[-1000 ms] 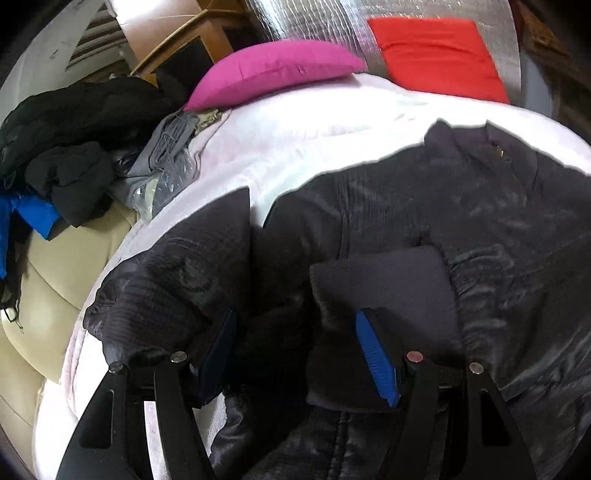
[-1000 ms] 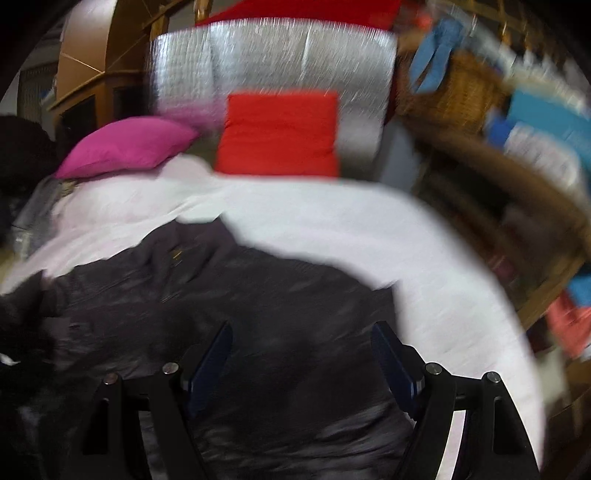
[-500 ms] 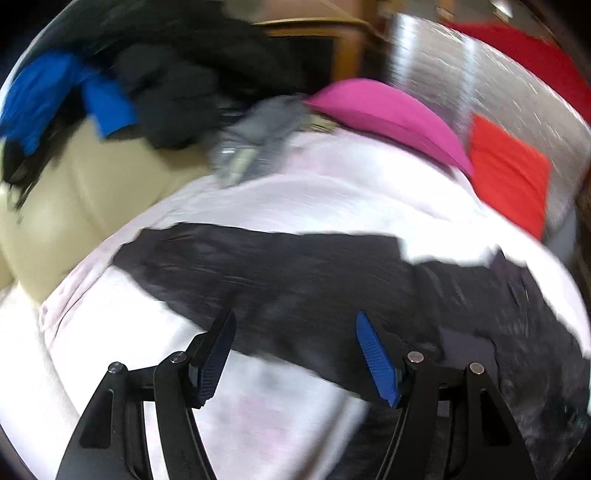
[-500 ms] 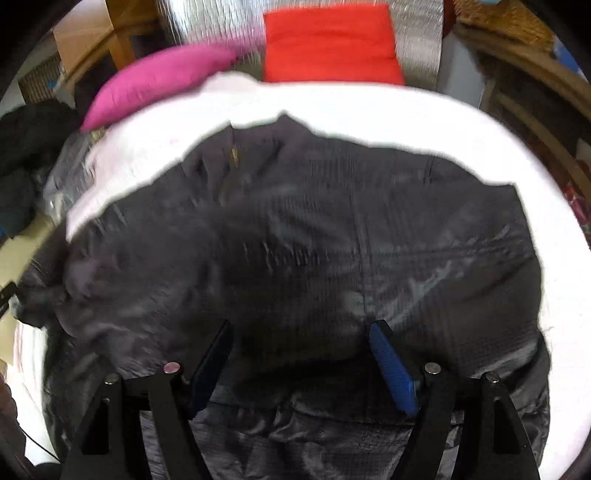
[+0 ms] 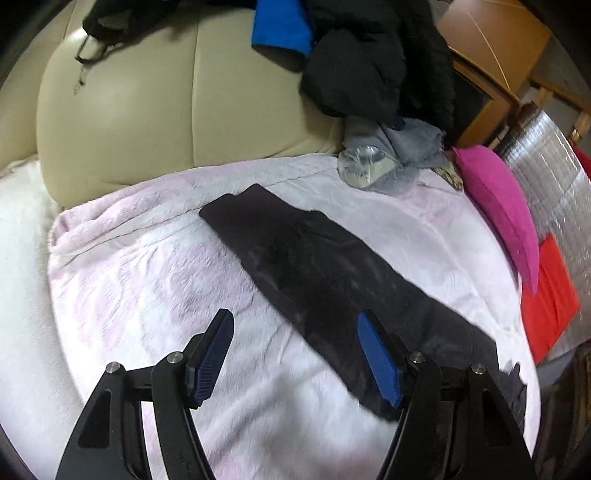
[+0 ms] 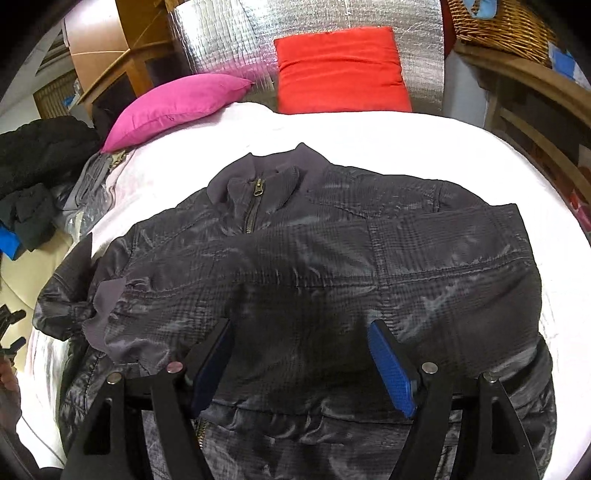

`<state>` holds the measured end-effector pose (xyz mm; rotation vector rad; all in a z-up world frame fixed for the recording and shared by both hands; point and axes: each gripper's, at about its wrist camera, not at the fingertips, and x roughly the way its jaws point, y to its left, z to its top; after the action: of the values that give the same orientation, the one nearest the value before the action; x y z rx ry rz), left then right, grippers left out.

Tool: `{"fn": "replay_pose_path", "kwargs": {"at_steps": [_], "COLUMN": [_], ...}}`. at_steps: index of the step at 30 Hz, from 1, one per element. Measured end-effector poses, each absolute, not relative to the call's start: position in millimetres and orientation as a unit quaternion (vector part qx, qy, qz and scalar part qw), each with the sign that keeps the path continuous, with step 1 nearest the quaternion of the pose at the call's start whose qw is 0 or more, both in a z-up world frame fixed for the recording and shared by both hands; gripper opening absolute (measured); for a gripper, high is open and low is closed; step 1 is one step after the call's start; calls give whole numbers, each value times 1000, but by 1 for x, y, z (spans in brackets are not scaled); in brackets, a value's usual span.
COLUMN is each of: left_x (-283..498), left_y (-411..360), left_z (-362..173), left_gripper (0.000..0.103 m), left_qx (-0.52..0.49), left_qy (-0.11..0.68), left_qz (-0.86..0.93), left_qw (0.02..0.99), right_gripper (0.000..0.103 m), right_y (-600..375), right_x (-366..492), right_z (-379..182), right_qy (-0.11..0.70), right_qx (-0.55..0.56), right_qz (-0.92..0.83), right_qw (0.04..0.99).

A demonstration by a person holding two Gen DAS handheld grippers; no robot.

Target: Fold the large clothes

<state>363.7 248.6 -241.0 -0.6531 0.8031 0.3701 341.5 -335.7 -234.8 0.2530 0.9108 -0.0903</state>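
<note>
A dark grey zip-up jacket (image 6: 314, 266) lies front up on a pale pink blanket (image 6: 388, 144), collar away from me, one sleeve folded across its chest. My right gripper (image 6: 299, 362) is open and empty just above the jacket's lower part. In the left wrist view one dark sleeve (image 5: 325, 280) stretches out flat across the blanket (image 5: 147, 288). My left gripper (image 5: 295, 354) is open and empty over the blanket beside the sleeve, its right finger over the sleeve's edge.
A magenta pillow (image 6: 177, 107) and a red cushion (image 6: 340, 70) lie at the bed's far end against silver foil. A cream leather seat (image 5: 147, 110) carries a pile of dark and blue clothes (image 5: 369, 55). A wicker basket (image 6: 498, 26) stands at the right.
My left gripper has swung left from over the jacket's body to the outstretched sleeve and blanket. My right gripper has steadied low over the jacket. Both stay open.
</note>
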Motion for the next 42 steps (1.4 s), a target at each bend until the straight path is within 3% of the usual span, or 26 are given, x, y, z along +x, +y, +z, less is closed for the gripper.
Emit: {"fn": "replay_pose_path", "kwargs": {"at_steps": [4,6,13,17,22,23,24,25,29,31,32,34,36,42], "left_x": [384,394,415,422,410,409,408,407,413,421,423,424,426,424], "left_y": [267,274,285,287,286,284,282,281,275,274,274,275,275,242], "left_z": [-259,-268,-289,-293,-283,-282,-284,-286,-291,-293,-295,-298,-296,-240], "left_gripper": [65,52,43,22,26,34,50,56,58,51,36,28,11,4], "left_qx": [-348,-365,-396,-397,-422,-421,-427,-435,-436,-419,-416,-413,-413,-367], "left_qy": [386,395,403,410,405,410,416,418,421,417,418,415,404,347], "left_qz": [157,151,143,150,157,159,156,152,148,156,155,160,160,128], "left_qw": [840,829,813,807,796,794,788,783,782,792,793,795,800,853], "right_gripper": [77,77,77,77,77,77,77,77,77,77,77,77,77,77], "right_y": [-335,-336,-339,-343,-350,-351,-351,-352,-350,-350,-351,-352,-354,-361], "right_x": [345,346,351,352,351,351,351,351,352,352,352,351,351,349], "right_z": [-237,-238,-241,-241,-239,-239,-239,-239,-240,-241,-241,-242,-242,-239], "right_qy": [442,442,443,442,439,437,437,437,439,439,439,439,440,435], "right_qx": [119,118,124,129,141,143,144,147,144,144,144,146,149,154], "right_qz": [-42,-43,-48,-52,-56,-59,-59,-59,-59,-59,-60,-62,-64,-74], "right_qw": [888,888,887,886,886,886,886,885,885,885,885,884,883,884]}}
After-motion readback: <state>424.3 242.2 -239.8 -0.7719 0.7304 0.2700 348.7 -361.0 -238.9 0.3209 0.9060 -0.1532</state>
